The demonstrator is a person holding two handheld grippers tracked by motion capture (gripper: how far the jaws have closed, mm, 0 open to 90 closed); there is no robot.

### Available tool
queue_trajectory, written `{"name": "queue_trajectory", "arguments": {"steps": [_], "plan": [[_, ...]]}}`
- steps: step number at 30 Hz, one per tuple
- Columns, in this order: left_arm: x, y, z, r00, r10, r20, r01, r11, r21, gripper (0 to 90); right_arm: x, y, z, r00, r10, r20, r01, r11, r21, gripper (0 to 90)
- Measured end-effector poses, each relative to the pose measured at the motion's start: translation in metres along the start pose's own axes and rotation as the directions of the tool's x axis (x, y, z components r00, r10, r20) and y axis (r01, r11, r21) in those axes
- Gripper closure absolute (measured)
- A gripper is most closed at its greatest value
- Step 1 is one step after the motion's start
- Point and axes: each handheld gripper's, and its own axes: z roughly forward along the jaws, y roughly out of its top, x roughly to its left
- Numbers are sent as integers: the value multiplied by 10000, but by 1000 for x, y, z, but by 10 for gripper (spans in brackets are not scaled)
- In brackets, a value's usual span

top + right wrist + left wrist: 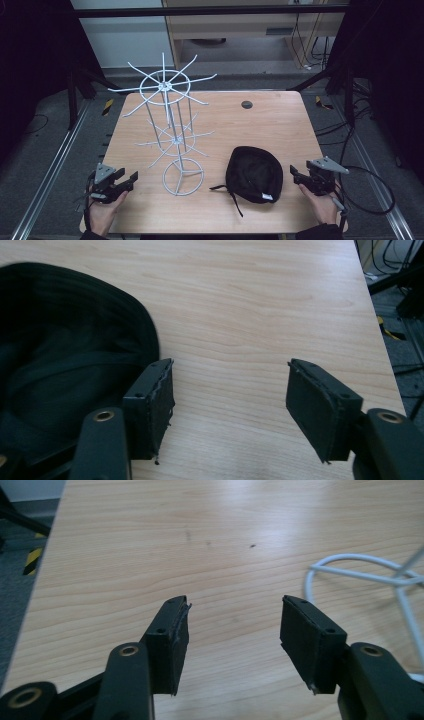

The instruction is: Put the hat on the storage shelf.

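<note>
Two grippers rest at the near edge of the wooden worktop, one toward each near corner, each held in a hand. The left gripper sits near the near-left corner; in the left gripper view its fingers stand wide apart with only bare wood between them — they hold nothing and touch nothing. Just beyond its right finger curves the white ring base of the wire rack.

The right gripper lies near the near-right corner, its fingers likewise spread wide and empty. In the right gripper view the black cap lies just beside the left finger — whether that finger touches the fabric cannot be told.

From the high view, the black cap lies upside down toward the near edge, right of the middle, its strap trailing toward the near edge. The white wire rack stands upright left of the middle, between the left gripper and the cap, its spokes fanning out at two levels.
</note>
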Motion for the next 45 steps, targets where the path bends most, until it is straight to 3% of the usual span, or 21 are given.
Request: {"name": "queue_trajectory", "arguments": {"steps": [6, 8, 17, 34, 38, 41, 45], "plan": [[-19, 1, 0, 9985, 341, 434, -343, 9994, 38, 443, 6, 6, -7, 9992, -56, -401, 55, 10000, -44, 394], [-28, 2, 1, 9963, 432, 748, -440, 9990, 96, 445, 10, 10, -11, 9986, -155, -509, 151, 9998, -90, 423], [-52, 3, 0, 9882, 743, 1338, -735, 9972, -105, 455, 19, 21, -21, 9946, -233, -1013, 209, 9995, -242, 484], [-103, 9, 0, 9557, 1765, 2357, -1760, 9841, -233, 445, 35, 36, -24, 9840, -595, -1678, 589, 9982, -87, 549], [-117, 12, 3, 9471, 1850, 2624, -1869, 9822, -179, 455, 38, 39, -21, 9814, -675, -1799, 685, 9977, -7, 566], [-123, 13, 4, 9455, 1778, 2730, -1777, 9838, -251, 459, 39, 39, -19, 9806, -737, -1816, 753, 9972, 18, 572], [-133, 16, 8, 9375, 1889, 2922, -1902, 9815, -242, 466, 42, 39, -14, 9793, -855, -1836, 898, 9958, 151, 579]]}}
